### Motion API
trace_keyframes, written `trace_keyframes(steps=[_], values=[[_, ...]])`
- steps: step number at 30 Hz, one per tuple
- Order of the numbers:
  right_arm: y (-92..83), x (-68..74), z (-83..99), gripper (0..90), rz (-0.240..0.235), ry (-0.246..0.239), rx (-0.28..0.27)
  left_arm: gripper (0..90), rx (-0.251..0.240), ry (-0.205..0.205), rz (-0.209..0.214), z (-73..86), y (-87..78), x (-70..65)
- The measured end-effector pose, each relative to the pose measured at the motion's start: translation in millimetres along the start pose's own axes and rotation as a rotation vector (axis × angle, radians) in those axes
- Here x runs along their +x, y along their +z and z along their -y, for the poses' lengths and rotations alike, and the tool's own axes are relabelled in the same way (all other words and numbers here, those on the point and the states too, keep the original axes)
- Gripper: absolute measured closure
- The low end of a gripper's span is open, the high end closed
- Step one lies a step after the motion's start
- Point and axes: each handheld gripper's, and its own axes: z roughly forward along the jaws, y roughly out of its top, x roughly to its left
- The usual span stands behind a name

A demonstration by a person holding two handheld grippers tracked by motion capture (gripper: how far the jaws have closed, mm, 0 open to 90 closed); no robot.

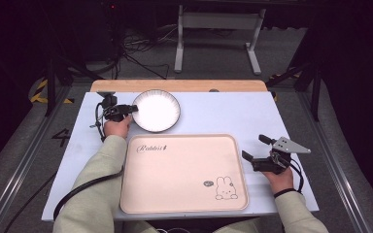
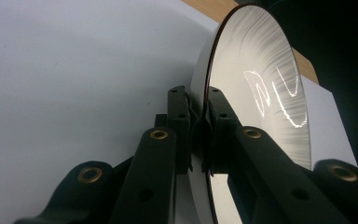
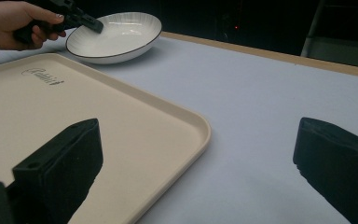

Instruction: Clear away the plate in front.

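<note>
Pink tray (image 1: 184,191) reads "Rabbit"; left tool (image 1: 126,110) pinches the plate (image 1: 158,111) rim, right tool (image 1: 261,151) spread.

The left gripper (image 1: 128,109) is stretched forward on a nearly straight arm, its jaws clamped tight on a thin rim. The right gripper (image 1: 255,148) hovers low beside the body, wrist level, its jaws spread wide with nothing between them.

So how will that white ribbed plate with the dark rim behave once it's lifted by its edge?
The white ribbed plate with the dark rim looks glazed and glossy, so it may slip. The left tool pinches only its near rim, so it will likely sag or pivot. It seems ceramic: rigid but probably breakable if dropped.
</note>
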Motion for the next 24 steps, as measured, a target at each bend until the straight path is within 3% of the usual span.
trace_keyframes(steps=[2, 11, 19, 24], values=[[0.0, 0.0, 0.0, 2.1, -0.001, 0.001, 0.0, 81.9, 0.0, -0.008, 0.031, -0.7, -2.7, -0.7], [0.1, 0.0, 0.0, 1.9, 0.0, 0.004, 0.001, 81.1, -0.034, 0.112, -0.007, -4.6, -19.8, -20.2], [0.4, 0.2, -0.1, 1.9, -0.002, 0.005, 0.002, 80.9, -0.042, 0.126, 0.034, -6.9, -34.1, -28.7], [0.0, -0.3, -0.2, 1.8, -0.002, 0.002, 0.002, 80.9, -0.048, 0.168, 0.033, -6.7, -43.3, -35.4]])
